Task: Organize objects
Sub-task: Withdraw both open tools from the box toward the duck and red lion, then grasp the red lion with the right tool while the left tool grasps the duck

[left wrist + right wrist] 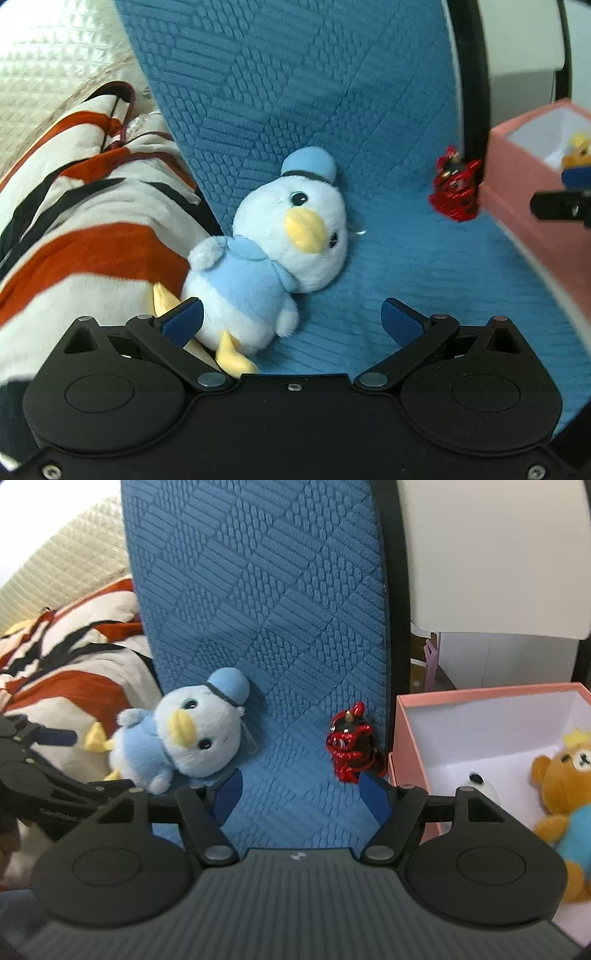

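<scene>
Both claws gape empty: left claw (291, 321) by the duck (273, 251), right claw (301, 794) near the red charm (349, 744). The charm is small and could slip out.

Blue textured mat (258, 609), striped red, white and black blanket (85, 236), cream quilted cover (44, 62), white panel (498, 554)

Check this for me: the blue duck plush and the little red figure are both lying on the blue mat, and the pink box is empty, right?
Not quite. The pink box is not empty: the right wrist view shows a bear plush inside it. The duck plush and the red figure do lie on the blue mat.
</scene>
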Tool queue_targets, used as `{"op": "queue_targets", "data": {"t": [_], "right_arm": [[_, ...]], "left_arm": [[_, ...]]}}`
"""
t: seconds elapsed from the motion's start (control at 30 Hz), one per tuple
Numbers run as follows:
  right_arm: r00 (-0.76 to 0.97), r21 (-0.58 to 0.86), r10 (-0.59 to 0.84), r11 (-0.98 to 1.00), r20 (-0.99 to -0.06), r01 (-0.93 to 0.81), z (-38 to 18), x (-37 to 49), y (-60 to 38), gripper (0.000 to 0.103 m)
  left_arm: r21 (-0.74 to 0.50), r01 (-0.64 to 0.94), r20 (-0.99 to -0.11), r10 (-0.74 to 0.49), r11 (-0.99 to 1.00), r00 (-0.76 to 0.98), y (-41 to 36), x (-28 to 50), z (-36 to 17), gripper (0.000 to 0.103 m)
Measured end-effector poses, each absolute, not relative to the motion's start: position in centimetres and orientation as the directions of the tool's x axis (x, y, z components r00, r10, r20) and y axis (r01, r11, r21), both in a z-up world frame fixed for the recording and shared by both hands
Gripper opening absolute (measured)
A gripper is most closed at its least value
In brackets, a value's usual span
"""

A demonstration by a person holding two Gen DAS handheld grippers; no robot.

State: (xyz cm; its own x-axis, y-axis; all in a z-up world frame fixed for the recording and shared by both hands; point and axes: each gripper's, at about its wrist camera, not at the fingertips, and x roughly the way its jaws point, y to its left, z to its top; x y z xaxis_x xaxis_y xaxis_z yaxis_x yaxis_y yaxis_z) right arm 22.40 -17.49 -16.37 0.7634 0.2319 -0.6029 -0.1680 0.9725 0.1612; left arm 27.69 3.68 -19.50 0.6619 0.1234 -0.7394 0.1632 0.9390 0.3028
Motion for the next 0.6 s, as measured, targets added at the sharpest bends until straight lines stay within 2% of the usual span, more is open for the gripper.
{"op": "queue_targets", "data": {"t": [0.33, 0.6], "right_arm": [[0.768, -0.006, 0.132, 0.985, -0.627, -0.174, -19.5, 29.9, -15.3, 0.069], [0.742, -0.171, 0.048, 0.961, -0.669, -0.216, -22.0, 34.5, -13.9, 0.069]], "left_arm": [[0.546, 0.272, -0.708, 0.263, 0.792, 0.655, 4.2, 33.9, -23.7, 0.102], [0.541, 0.350, -0.754, 0.256, 0.765, 0.605, 5.1, 37.7, -25.8, 0.102]]}}
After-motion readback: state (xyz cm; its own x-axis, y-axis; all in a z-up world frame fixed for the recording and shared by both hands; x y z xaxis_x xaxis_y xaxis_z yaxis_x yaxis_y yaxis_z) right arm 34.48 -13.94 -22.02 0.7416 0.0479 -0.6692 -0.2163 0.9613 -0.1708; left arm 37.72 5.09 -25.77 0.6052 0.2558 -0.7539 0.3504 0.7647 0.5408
